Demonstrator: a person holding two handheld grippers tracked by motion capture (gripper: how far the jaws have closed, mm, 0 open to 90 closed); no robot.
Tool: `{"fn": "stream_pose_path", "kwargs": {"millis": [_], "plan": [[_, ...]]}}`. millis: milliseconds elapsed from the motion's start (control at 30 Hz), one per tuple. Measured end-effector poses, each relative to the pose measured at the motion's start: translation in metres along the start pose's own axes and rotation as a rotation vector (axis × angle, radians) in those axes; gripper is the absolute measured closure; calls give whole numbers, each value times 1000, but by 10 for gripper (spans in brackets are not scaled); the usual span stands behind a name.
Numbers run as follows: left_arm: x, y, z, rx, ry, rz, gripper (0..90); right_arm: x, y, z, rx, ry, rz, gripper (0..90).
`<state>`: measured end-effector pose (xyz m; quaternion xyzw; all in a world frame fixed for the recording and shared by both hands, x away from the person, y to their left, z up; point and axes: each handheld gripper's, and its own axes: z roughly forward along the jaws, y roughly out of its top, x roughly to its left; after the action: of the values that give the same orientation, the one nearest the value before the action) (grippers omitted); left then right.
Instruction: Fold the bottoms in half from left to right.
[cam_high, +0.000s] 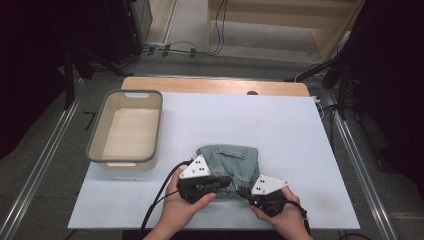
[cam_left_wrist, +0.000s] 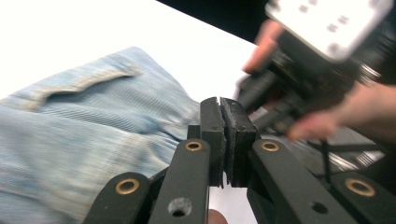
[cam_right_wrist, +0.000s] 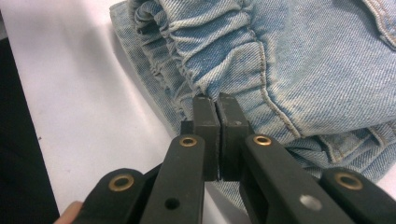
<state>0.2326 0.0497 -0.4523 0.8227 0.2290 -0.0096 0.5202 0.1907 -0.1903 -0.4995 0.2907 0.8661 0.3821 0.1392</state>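
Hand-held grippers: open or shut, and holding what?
Left hand-held gripper: shut, nothing visibly held, beside the denim garment.
Right hand-held gripper: shut on the denim garment's edge.

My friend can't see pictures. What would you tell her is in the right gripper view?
Two black tongs, pressed shut, pinch the gathered elastic waistband of a folded, faded blue denim garment. The denim lies on a white table sheet that shows on the left side.
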Motion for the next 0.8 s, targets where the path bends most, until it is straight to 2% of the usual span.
{"fn": "stream_pose_path", "kwargs": {"millis": [67,100,133,167,233,367,500,533,567,600,667,733,800], "plan": [[8,-2,5,16,14,-30,863,0,0,0,-1,0,0,871],[15,-9,12,63,41,-49,871,0,-1,0,0,4,0,871],[15,-9,12,63,41,-49,880,0,-1,-1,1,5,2,870],[18,-14,16,86,52,-59,880,0,-1,-1,1,5,2,870],[26,-28,22,116,32,-103,884,3,-1,-2,6,-4,-22,870],[26,-32,23,127,34,-89,885,5,-1,-3,12,-5,-37,868],[28,-36,23,133,26,-103,885,3,-2,-4,1,13,-37,853],[28,-37,23,135,29,-102,885,2,-3,-6,-11,32,-29,827],[30,-39,22,136,22,-114,885,-4,-6,-15,-74,84,12,710],[30,-39,22,136,18,-117,885,-6,-6,-20,-89,81,28,660],[30,-39,22,140,18,-114,885,-16,-6,-30,-135,59,74,631],[30,-39,23,139,18,-117,886,-28,-4,-37,-182,46,124,630],[30,-39,23,140,17,-117,886,-39,1,-39,-210,11,139,658]]}}
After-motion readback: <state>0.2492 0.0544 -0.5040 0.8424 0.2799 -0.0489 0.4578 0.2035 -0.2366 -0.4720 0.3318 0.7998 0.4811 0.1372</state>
